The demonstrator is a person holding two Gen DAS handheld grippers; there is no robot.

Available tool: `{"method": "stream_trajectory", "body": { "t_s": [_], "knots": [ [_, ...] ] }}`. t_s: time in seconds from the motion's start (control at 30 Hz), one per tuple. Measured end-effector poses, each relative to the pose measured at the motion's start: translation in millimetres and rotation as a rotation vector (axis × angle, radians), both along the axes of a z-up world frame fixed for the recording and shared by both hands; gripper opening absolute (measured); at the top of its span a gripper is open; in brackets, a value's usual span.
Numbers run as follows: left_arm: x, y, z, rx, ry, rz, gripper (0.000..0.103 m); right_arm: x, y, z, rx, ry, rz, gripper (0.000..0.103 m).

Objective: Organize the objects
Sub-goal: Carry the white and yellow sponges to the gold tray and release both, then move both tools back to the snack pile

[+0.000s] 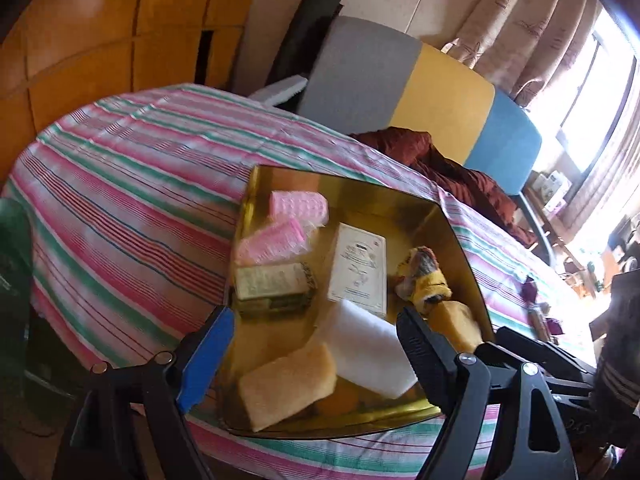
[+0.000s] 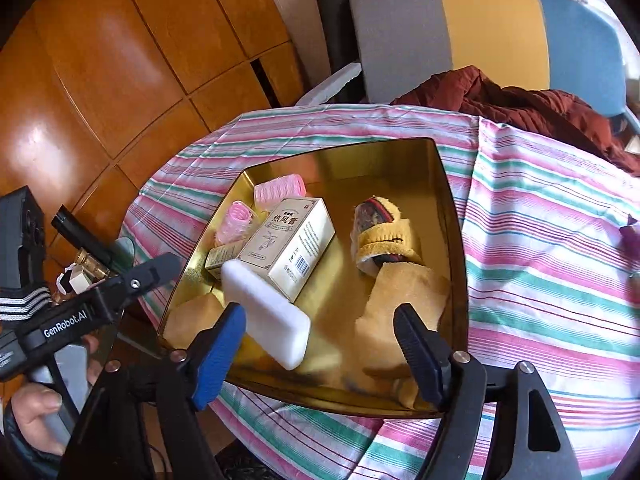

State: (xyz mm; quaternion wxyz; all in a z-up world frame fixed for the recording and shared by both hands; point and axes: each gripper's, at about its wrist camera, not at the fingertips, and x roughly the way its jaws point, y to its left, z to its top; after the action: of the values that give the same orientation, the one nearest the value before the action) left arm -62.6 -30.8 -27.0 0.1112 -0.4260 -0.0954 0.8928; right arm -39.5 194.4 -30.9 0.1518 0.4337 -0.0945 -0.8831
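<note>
Right gripper and left gripper gape empty over gold tray.

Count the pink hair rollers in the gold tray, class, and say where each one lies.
2. One pink roller lies in the gold tray's far left corner; the other roller lies just nearer, along the left wall, beside the cream box. More could be hidden behind the box.

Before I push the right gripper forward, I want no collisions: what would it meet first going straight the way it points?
Probably the white foam block, which lies in the gold tray just ahead of the open right gripper, close to its blue finger. Depth is unclear; it might pass above onto the yellow cloth.
</note>
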Motion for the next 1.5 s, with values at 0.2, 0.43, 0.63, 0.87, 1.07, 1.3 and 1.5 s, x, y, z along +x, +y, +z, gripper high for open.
{"method": "stream_trajectory", "body": {
  "t_s": [0.2, 0.43, 0.63, 0.87, 1.07, 1.3, 1.5],
  "knots": [
    [14.5, 9.5, 10.2, -0.123, 0.07, 0.007, 0.085, 7.5, -2.4, 5.2, 0.046, 0.042, -0.01, 0.091],
    [27.8, 28.0, 17.8, -0.202, 0.129, -0.042, 0.085, 16.3, -5.5, 14.0, 0.101, 0.095, -0.018, 0.096],
    [36.7, 41.0, 23.6, -0.23, 0.164, -0.071, 0.085, 22.0, 1.7, 20.0, 0.12, 0.12, -0.04, 0.099],
    [43.6, 56.7, 26.1, -0.239, 0.173, -0.12, 0.085, 27.0, 21.0, 26.0, 0.13, 0.135, -0.091, 0.099],
    [48.3, 70.5, 25.1, -0.243, 0.169, -0.163, 0.085, 29.2, 46.0, 27.5, 0.137, 0.133, -0.149, 0.1],
    [52.0, 86.1, 24.8, -0.253, 0.168, -0.207, 0.085, 29.4, 85.0, 25.8, 0.151, 0.115, -0.243, 0.101],
    [53.2, 100.2, 22.5, -0.258, 0.157, -0.244, 0.085, 31.5, 122.5, 24.7, 0.168, 0.1, -0.324, 0.101]
  ]
}}
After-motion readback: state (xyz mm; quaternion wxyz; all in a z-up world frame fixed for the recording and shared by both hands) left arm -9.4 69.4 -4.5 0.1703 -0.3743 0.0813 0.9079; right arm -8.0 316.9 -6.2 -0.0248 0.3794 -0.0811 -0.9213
